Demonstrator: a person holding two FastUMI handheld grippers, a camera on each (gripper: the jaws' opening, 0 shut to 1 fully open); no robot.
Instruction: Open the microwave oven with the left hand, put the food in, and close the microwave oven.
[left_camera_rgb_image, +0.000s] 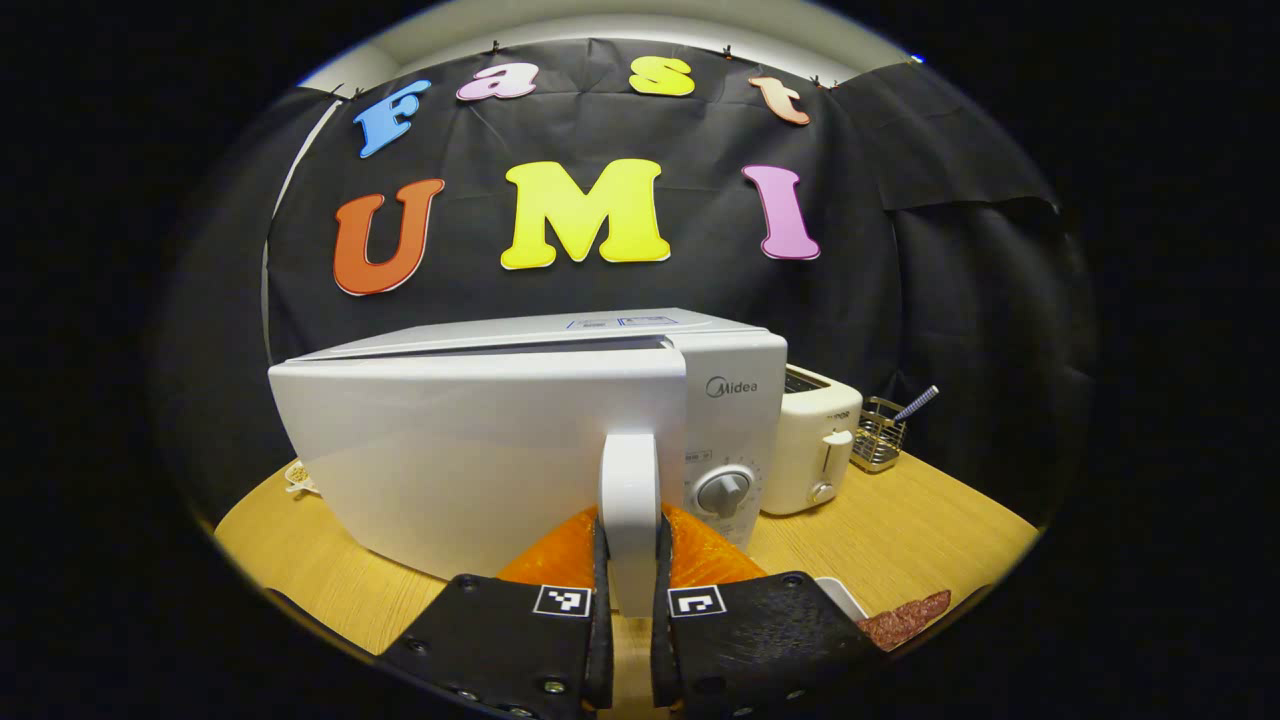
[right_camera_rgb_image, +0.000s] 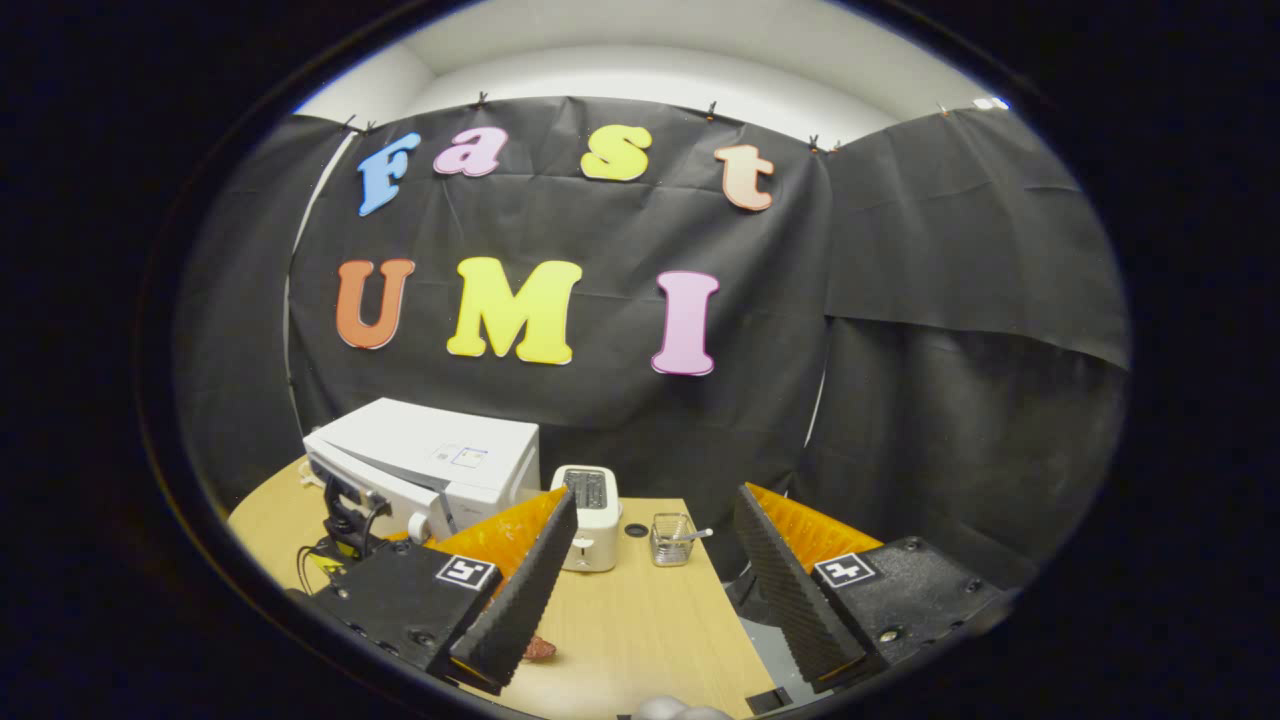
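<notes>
The white microwave (left_camera_rgb_image: 480, 450) stands on the wooden table, its door a little ajar with a gap along the top edge. My left gripper (left_camera_rgb_image: 630, 592) is shut on the door's white upright handle (left_camera_rgb_image: 629, 490), one finger on each side. A reddish-brown piece of food (left_camera_rgb_image: 905, 618) lies on a white plate (left_camera_rgb_image: 840, 596) at the lower right. In the right gripper view the microwave (right_camera_rgb_image: 440, 455) sits at the far left with the left gripper (right_camera_rgb_image: 345, 522) at its front. My right gripper (right_camera_rgb_image: 655, 600) hangs open over the table, holding nothing, and the food (right_camera_rgb_image: 538, 648) peeks out beside its left finger.
A cream toaster (left_camera_rgb_image: 815, 445) stands right of the microwave, with a wire basket (left_camera_rgb_image: 880, 435) holding a utensil beyond it. Both also appear in the right gripper view as the toaster (right_camera_rgb_image: 590, 520) and the basket (right_camera_rgb_image: 672, 538). Bare wooden tabletop (right_camera_rgb_image: 640, 620) lies in front of them.
</notes>
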